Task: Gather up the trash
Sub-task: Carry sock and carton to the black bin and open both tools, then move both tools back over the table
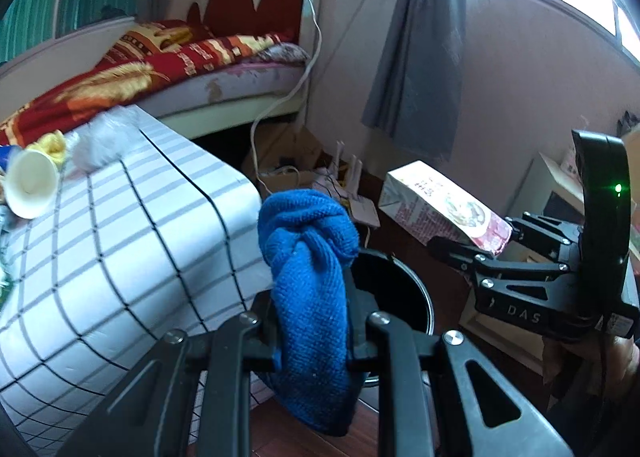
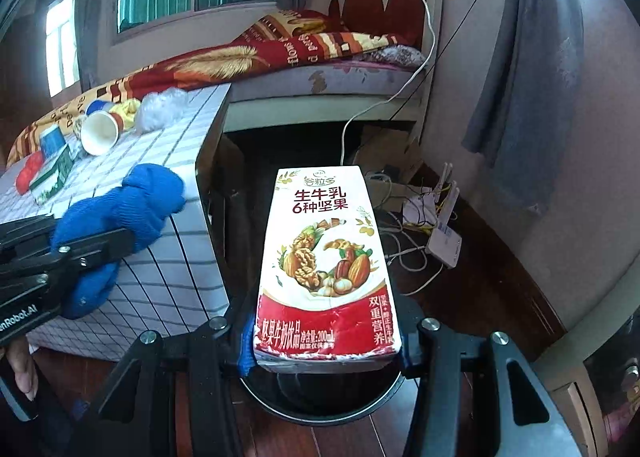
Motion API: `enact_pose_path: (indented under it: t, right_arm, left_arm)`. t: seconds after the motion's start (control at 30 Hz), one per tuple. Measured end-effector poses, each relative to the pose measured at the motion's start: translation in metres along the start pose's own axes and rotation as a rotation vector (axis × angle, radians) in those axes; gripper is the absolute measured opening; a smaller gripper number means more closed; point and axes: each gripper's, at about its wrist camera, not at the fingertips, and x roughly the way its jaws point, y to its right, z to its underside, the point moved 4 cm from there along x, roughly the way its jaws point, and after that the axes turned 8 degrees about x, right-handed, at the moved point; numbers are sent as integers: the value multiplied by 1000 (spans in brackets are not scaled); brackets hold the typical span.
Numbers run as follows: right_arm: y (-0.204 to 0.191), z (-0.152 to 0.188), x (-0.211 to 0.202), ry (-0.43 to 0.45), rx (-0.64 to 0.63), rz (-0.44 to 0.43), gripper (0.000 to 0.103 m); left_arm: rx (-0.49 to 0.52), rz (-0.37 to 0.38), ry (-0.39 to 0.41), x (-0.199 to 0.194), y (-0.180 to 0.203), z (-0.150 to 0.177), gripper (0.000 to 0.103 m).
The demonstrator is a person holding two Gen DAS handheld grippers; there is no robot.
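My left gripper [image 1: 314, 341] is shut on a blue knitted cloth [image 1: 308, 277], held beside the table's edge; it also shows in the right wrist view [image 2: 120, 217]. My right gripper [image 2: 326, 353] is shut on a white and red milk carton [image 2: 326, 257], held over the round black bin [image 2: 320, 397]. The carton [image 1: 444, 207] and the right gripper [image 1: 472, 253] show in the left wrist view, above and right of the bin [image 1: 400, 289]. On the checked table [image 1: 120, 257] lie a paper cup [image 1: 28, 185], crumpled plastic [image 1: 104, 141] and other trash.
A bed [image 2: 320, 69] with a red blanket stands behind the table. A white cable [image 2: 384, 97] hangs down to cartons and routers [image 2: 444, 229] on the wooden floor. A grey curtain [image 1: 420, 57] hangs at the wall. More small cartons [image 2: 52, 169] lie on the table's left.
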Motion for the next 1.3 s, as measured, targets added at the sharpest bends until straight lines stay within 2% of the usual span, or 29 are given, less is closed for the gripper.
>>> enact_pose_path:
  t: [0.27, 0.5, 0.53, 0.6, 0.63, 0.67, 0.7, 0.77, 0.8, 0.87, 0.93, 1.03, 1.3]
  right_arm:
    - [18, 26, 26, -98, -13, -5, 53]
    - [31, 43, 62, -199, -44, -19, 53]
    - [31, 44, 67, -216, -48, -27, 53]
    - [33, 51, 88, -268, -70, -26, 55]
    - [38, 55, 97, -287, -69, 0, 62]
    - [44, 59, 106, -316, -61, 15, 82]
    - [49, 64, 111, -340, -53, 30, 86]
    - [60, 71, 116, -363, -32, 78, 86]
    - [63, 73, 116, -365, -21, 89, 90]
    - [66, 70, 112, -349, -8, 101, 98]
    - [65, 65, 106, -333, -10, 112, 99]
    - [61, 57, 98, -304, -13, 113, 99]
    - [48, 52, 88, -279, -28, 100, 99]
  left_arm:
    - [16, 81, -93, 32, 20, 15, 22]
    - [-26, 145, -172, 61, 24, 26, 22]
    - [-35, 167, -179, 66, 25, 27, 24]
    - [-81, 203, -204, 79, 26, 33, 41]
    - [-99, 200, -213, 83, 23, 35, 71]
    - [-125, 189, -214, 85, 20, 38, 86]
    - [-136, 164, -215, 87, 17, 39, 89]
    - [-148, 106, -223, 85, 8, 42, 92]
    - [-153, 79, -215, 82, 4, 43, 94]
    - [-155, 32, -205, 78, -3, 44, 97]
    - [-155, -7, -206, 75, -9, 47, 100]
    - [-149, -40, -206, 73, -13, 49, 100]
    - [-124, -68, -190, 69, -13, 42, 100]
